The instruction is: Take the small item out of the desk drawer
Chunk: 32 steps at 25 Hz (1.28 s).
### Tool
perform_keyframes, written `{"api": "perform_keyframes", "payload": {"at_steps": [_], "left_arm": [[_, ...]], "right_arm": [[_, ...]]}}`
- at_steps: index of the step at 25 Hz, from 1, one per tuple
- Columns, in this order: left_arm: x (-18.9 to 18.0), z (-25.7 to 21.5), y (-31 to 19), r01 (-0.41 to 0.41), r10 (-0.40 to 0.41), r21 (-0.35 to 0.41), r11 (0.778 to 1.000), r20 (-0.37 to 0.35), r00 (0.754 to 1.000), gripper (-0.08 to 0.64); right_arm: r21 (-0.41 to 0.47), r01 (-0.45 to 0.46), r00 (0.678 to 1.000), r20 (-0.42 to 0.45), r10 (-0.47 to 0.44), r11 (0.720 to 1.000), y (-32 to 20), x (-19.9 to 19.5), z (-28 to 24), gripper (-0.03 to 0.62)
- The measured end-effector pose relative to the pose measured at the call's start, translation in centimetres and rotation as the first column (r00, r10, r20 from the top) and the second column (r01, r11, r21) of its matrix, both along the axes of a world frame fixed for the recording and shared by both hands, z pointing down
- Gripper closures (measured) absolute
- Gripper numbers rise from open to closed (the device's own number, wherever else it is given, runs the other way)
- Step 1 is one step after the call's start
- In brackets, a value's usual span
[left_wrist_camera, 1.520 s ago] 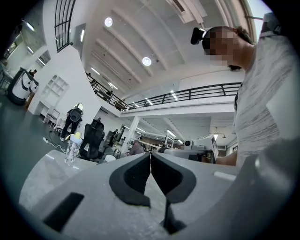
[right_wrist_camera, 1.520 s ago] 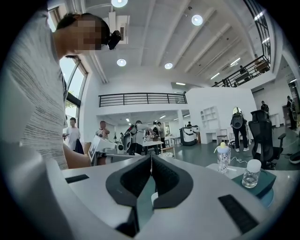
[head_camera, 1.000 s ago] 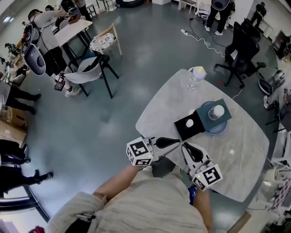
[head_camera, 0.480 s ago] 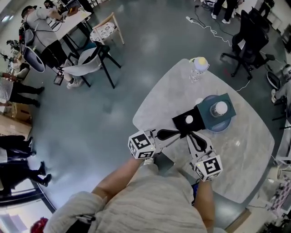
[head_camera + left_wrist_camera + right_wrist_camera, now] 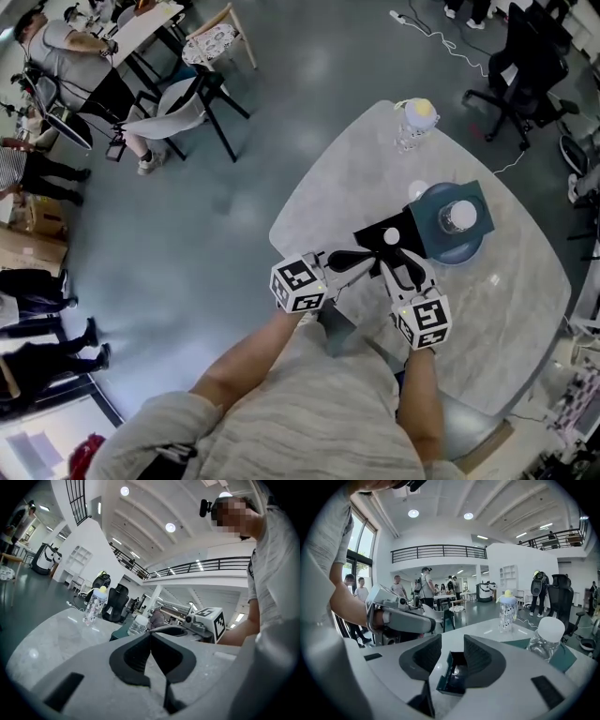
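Note:
A small dark teal drawer box [image 5: 457, 214] stands on the marble table [image 5: 337, 187], its black drawer [image 5: 380, 251] pulled out toward me. A small white item [image 5: 391, 236] lies in the drawer. My right gripper [image 5: 399, 255] is at the drawer's near edge and its jaws are opening. In the right gripper view the drawer [image 5: 449, 679] shows in the gap between the jaws of this gripper [image 5: 452, 645], and the pads touch nothing. My left gripper [image 5: 373, 262] is just left of the drawer. Its jaws are shut and empty [image 5: 151, 634].
A clear water bottle [image 5: 458, 217] with a white cap stands on top of the box, which rests on a blue round plate [image 5: 448, 262]. A patterned bottle [image 5: 413, 124] with a yellow top is at the table's far edge. Chairs and people are on the floor to the left.
Both grippers have moved forward up to the open drawer. The right gripper's jaws, shut a second ago, now stand apart.

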<state>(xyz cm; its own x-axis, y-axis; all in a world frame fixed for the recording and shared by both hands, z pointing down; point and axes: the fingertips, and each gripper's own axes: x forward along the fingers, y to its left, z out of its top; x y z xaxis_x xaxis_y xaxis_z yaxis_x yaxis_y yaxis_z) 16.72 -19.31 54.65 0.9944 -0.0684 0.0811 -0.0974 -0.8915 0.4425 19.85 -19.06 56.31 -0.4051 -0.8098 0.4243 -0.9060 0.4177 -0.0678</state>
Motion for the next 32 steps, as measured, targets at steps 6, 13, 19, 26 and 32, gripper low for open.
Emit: {"api": "perform_keyframes", "payload": {"at_steps": [6, 13, 19, 26, 32], "left_arm": [[0.1, 1.4, -0.5, 0.02, -0.02, -0.033, 0.999, 0.023, 1.0, 0.543], [0.3, 2.6, -0.8, 0.027, -0.025, -0.058, 0.998, 0.035, 0.999, 0.543], [0.6, 3.1, -0.8, 0.031, -0.028, -0.07, 0.997, 0.047, 0.999, 0.543], [0.4, 3.7, -0.5, 0.028, -0.024, -0.083, 0.996, 0.057, 0.998, 0.543], [0.4, 3.9, -0.7, 0.03, -0.025, -0.089, 0.996, 0.06, 0.998, 0.543]], "right_arm": [[-0.065, -0.031, 0.998, -0.064, 0.027, 0.997, -1.4, 1.0, 2.9, 0.437], [-0.13, -0.058, 0.987, -0.153, 0.038, 0.99, -2.7, 1.9, 5.7, 0.414], [-0.208, -0.106, 0.983, -0.167, 0.072, 0.972, -3.4, 2.9, 8.0, 0.408], [-0.265, -0.142, 0.976, -0.198, 0.09, 0.954, -4.1, 3.6, 10.0, 0.408], [-0.303, -0.14, 0.969, -0.238, 0.067, 0.943, -4.6, 3.7, 11.4, 0.408]]}}
